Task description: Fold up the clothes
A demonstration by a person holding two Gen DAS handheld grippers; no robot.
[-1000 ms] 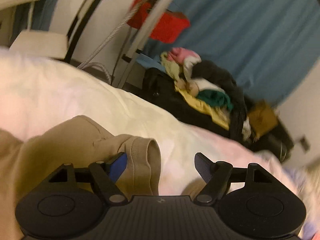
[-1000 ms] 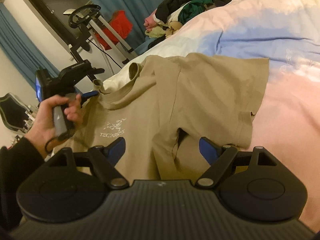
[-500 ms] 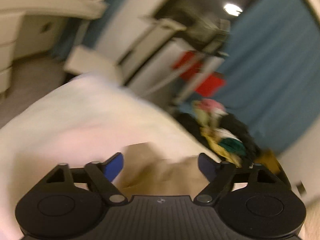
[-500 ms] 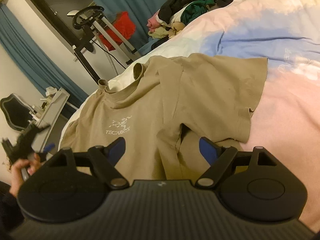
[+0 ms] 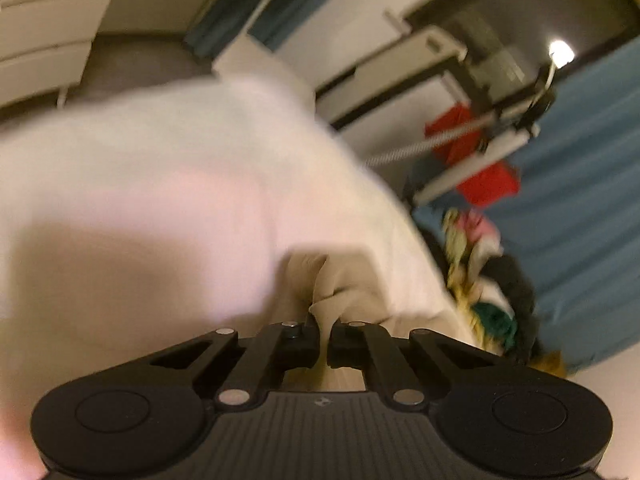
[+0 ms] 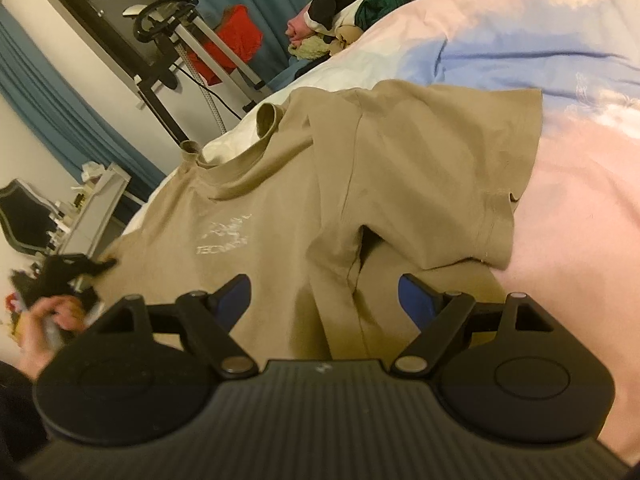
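The tan short-sleeved cotton T-shirt (image 6: 304,184) lies front-up on the bed with the pastel white, pink and pale-blue cover (image 6: 560,60). A white printed logo sits on its chest, and its ribbed collar points toward the pale end of the bed. One sleeve lies spread flat toward the blue and pink part of the cover. A fold of fabric runs down the body of the shirt between the chest and that sleeve.

The left gripper (image 5: 323,330) is clenched on a bunched fold of the tan T-shirt: the two fingers meet with cloth pinched between them, and the fabric rises in a creased peak just beyond the tips. The left wrist view is motion-blurred, so the exact part of the garment that is gripped cannot be told there. In the right wrist view this gripper appears at the shirt's edge on the side opposite the spread sleeve, held in the person's left hand (image 6: 52,316).

The right gripper (image 6: 324,300) is released: its blue-padded fingers (image 6: 234,300) stand wide apart above the lower body of the shirt, with no cloth between them.

Beyond the bed are a heap of mixed dark, green, pink and yellow clothes (image 6: 360,4), a blue curtain (image 5: 580,168) and a red fabric item on a metal frame (image 6: 232,44).
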